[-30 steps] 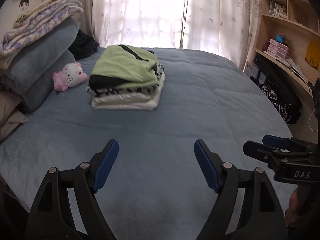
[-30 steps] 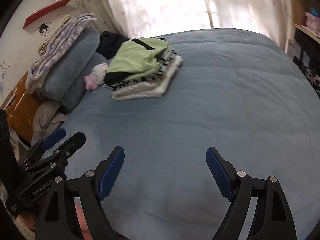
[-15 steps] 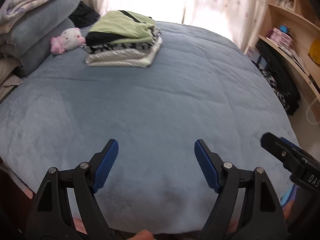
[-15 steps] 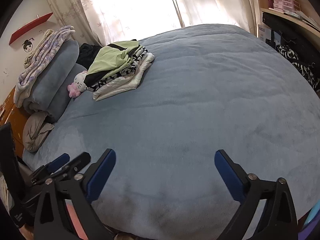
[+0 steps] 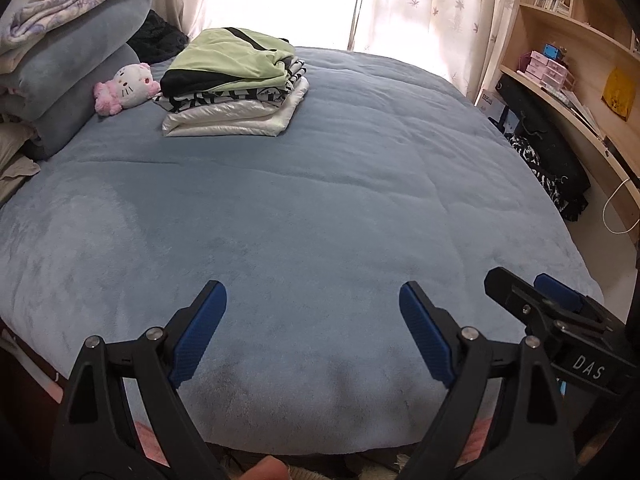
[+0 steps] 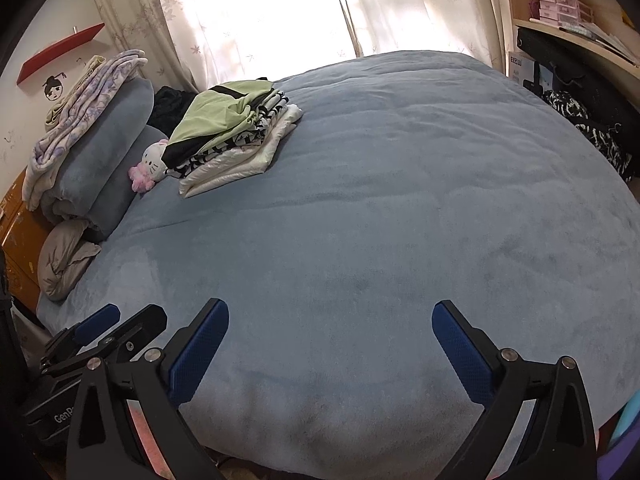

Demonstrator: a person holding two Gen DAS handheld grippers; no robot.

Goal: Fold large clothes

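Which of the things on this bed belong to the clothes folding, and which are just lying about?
Folding job:
stack of folded clothes
left tool, open
right tool, open
blue bedcover, the work surface

Lying about:
cat plush toy
rolled blankets
bookshelf
curtains

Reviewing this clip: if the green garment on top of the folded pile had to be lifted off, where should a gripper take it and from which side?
Probably the thick folded edge of the green garment facing the camera, where the black band shows. Come in low from the near side with the open left gripper: that edge overhangs the pile, while the plush toy crowds its left.
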